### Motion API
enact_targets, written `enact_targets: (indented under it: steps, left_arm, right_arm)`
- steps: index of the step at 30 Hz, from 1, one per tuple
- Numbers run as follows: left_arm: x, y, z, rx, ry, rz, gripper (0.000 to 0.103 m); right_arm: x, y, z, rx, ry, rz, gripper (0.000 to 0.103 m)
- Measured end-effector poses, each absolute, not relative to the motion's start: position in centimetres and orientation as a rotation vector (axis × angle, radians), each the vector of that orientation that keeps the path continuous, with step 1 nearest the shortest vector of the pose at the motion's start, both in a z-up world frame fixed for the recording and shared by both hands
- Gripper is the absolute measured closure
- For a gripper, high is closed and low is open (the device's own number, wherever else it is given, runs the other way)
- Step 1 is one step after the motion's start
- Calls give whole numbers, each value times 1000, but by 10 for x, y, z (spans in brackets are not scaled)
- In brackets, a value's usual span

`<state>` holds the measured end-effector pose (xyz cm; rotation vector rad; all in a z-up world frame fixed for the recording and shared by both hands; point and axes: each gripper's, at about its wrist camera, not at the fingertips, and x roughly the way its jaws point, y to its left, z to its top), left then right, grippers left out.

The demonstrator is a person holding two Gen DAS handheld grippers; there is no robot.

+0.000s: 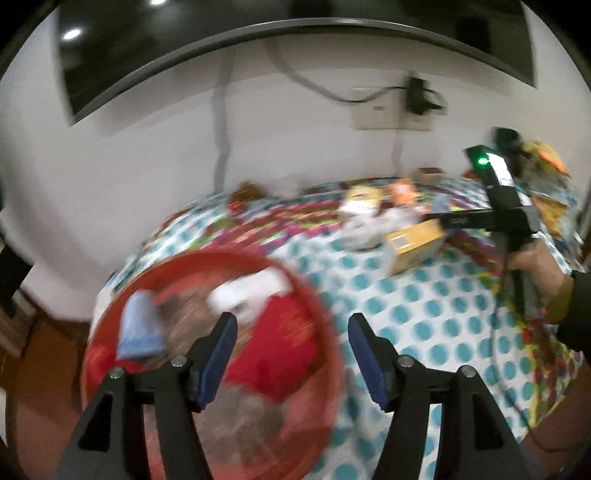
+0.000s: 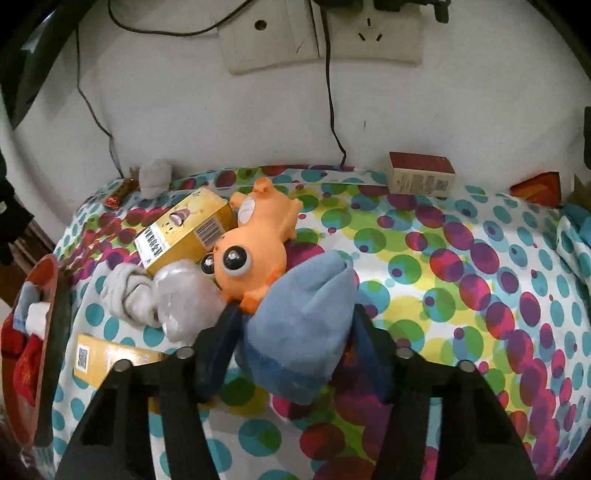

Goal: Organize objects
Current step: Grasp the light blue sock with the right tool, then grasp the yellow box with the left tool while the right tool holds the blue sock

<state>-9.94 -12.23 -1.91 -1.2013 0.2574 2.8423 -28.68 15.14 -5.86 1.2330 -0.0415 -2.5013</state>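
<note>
Polka-dot cloth (image 2: 461, 302) covers the table in both views, with a white wall (image 2: 221, 122) behind it.

From the left wrist, blurred by motion, the left gripper (image 1: 291, 354) hangs with its jaws spread wide and nothing between them. Just beyond its fingers sits a red basket (image 1: 325, 321) at the cloth's near-left edge, holding a blue sock (image 1: 140, 325), a red cloth item (image 1: 284, 347) and something white (image 1: 251, 291). Farther out lies a yellow box (image 1: 413, 247), and beyond it a smeared cluster of toys. At the right edge, a hand (image 1: 535, 262) grips the handle of the other tool, whose body shows a green light (image 1: 482, 161). A dark screen (image 1: 258, 40) spans the wall above; only this view shows it whole.

From the right wrist, sharp, the right gripper (image 2: 291, 332) has its pads pressed on a blue sock (image 2: 306, 317) bunched between them, on the cloth near the middle of the table. Just behind the sock lies an orange toy (image 2: 255, 243) with bulging eyes, touching a gold box (image 2: 184, 229). A clear bag (image 2: 184, 299) and grey sock (image 2: 129, 291) lie to the left, and a second yellow box (image 2: 107, 358) sits nearer. The basket (image 2: 44, 280) shows only as a sliver at the left edge. Far back, a red-topped box (image 2: 421, 173) stands against the wall, under wall sockets (image 2: 321, 33) and cables.
</note>
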Motion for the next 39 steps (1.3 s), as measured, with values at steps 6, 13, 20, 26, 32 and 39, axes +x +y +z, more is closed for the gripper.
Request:
enact_targets:
  steps: [6,13,20,26,32,39]
  left_arm:
    - [-146,-63,-34,-1190,390,2600,37]
    - [-203,-24,-55,-1273,534,2382,37]
    - [-245,-1,-70,-1359,640,2277,37]
    - [-261,10,-87,-1441,707,2205,37]
    - [-257,16,-97,-1416,678,2251,39]
    - [-253,10,-105,-1497,513,2322,71]
  right_arm:
    - [-251,172,-61,1217,-30,-2491,63]
    - [-220,194,-70,1203,-64,-2496,65]
    - [-219,185,-71,1210,5,-2512,63]
    - [-222,188,-72,1206,-63,-2490,63]
    - [-221,182,-73,1216,-18,-2509,63]
    - [-221,178,-73,1219,-2,-2515,63]
